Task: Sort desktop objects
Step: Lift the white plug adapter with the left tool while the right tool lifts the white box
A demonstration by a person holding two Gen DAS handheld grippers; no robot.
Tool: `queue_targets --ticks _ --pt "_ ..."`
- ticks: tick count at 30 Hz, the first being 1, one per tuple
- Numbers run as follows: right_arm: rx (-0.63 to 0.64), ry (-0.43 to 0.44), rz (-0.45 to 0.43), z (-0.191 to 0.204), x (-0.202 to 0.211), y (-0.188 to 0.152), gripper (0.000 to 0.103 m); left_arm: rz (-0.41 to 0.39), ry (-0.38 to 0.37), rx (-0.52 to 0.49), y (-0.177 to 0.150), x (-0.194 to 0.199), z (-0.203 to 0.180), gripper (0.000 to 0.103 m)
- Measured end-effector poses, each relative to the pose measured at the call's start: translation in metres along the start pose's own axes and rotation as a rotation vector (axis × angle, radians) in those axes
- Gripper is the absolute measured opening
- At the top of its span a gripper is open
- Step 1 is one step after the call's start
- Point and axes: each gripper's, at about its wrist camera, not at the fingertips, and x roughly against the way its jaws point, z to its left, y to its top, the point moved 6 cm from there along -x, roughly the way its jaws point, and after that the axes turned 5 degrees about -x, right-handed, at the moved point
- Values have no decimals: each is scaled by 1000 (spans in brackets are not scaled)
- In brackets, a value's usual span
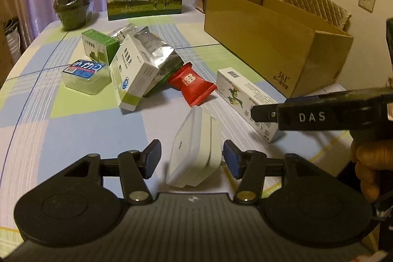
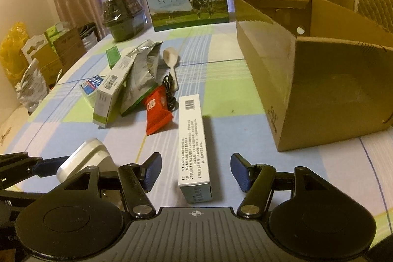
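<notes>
A flat white case lies tilted on the checked tablecloth, between the fingers of my left gripper, which is open around it. The right pad nearly touches its edge. A long white carton lies lengthwise between the fingers of my right gripper, also open. In the left wrist view that carton lies to the right, under the right gripper's black side. A red packet, a white-and-green medicine box, a silver foil bag and a blue-labelled tub lie farther off.
An open cardboard box stands at the right. A milk gift carton and wrapped dark pots stand at the far edge. A plastic spoon and black cable lie near the red packet.
</notes>
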Motion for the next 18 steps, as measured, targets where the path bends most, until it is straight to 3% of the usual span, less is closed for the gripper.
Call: queue_targets --ticks 3,6,18 --pt "-2 7 5 1 -3 -1 60 11 0 5 0 -4 1 47" --pt "-2 13 9 2 -6 -1 60 25 -12 9 -1 -9 2 38" --pt "42 -7 0 5 -13 2 60 -16 15 -2 3 0 3 27"
